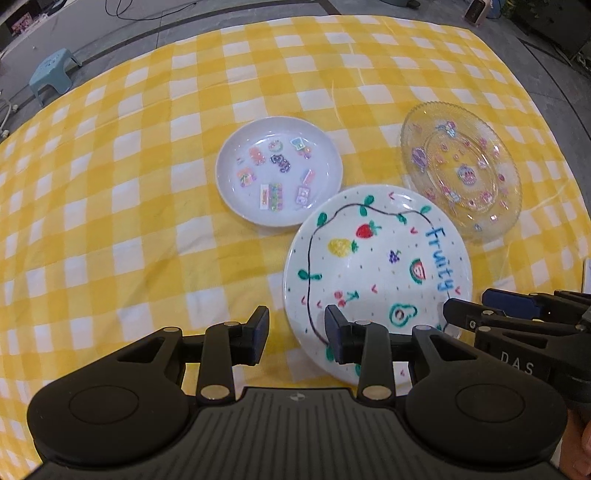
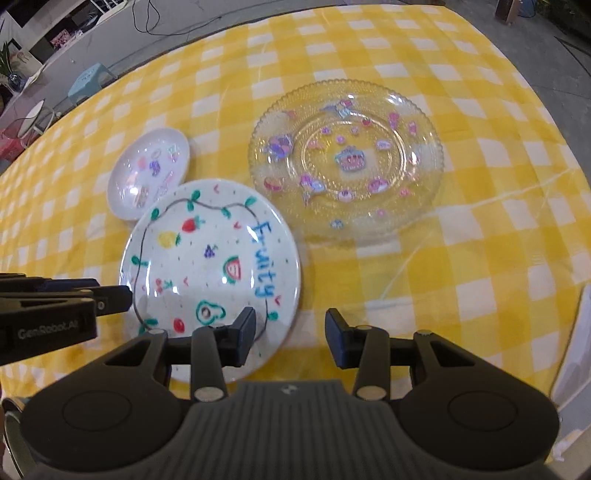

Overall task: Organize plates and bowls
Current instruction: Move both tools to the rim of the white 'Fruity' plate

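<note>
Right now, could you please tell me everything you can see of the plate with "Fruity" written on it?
The Fruity plate is white, round and glossy, looking ceramic, hand-drawn with a leafy vine, strawberry, pineapple, grapes, watermelon, avocado and cherries. It lies flat, face up, on the yellow checked cloth, nearest both grippers. Neither gripper holds it.

Yellow-and-white checked cloth (image 1: pixel 110 184) covering the bench. Beyond its far edge, grey floor (image 2: pixel 229 14) crossed by a dark cable (image 2: pixel 147 22). Pale blue plastic stool (image 1: pixel 50 72) at far left; shelving along the back, blurred.
</note>
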The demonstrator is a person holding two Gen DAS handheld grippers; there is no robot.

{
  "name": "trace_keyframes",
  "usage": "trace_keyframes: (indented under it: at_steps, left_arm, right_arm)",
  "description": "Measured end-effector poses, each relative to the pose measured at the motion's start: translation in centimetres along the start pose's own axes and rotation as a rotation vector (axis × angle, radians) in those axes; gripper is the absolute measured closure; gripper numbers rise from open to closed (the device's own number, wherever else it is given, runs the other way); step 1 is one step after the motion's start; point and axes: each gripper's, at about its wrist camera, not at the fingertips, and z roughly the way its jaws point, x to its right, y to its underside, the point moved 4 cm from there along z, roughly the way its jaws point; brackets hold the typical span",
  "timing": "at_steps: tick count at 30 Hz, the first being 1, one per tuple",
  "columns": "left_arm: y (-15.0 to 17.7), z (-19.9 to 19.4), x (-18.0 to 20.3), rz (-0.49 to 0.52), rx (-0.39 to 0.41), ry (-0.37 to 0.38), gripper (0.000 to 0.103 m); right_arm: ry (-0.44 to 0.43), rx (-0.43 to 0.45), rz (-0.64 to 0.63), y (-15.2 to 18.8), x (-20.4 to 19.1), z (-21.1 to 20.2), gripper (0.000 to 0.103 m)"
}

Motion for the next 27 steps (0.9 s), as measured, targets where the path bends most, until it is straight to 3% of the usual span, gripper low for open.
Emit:
trace_keyframes:
  at_steps: [10,17,20,21,25,27]
  left_arm:
    - [-0.9,1.2,-0.3,-0.020,-0.001,0.047,0.062]
    - [-0.8,2.4,-1.1,-0.089,-0.024,0.116,0.061]
    - [-0.9,2.5,-1.3,-0.103,-0.019,0.131,0.062]
    - [-0.9,2.5,-1.2,-0.106,-0.014,0.142,0.067]
    - [-0.8,2.4,-1.0,-0.095,0.000,0.120,0.067]
    - [-0.8,2.4,-1.1,-0.097,0.008,0.110,0.074]
  right_arm:
    - [-0.056,0.015,0.032,-1.5,0.3,1.1,0.062]
    - [-0.097,0.035,0.017,-1.8,0.2,1.4,0.062]
    - [-0.092,0.046,0.004,-1.6,0.1,1.3,0.072]
    - [-0.089,0.050,-0.001,-1.6,0.1,1.3,0.073]
    - [-0.095,0.048,0.017,-1.5,0.3,1.3,0.078]
    - [-0.106,0.044,0.031,-1.5,0.8,1.3,0.079]
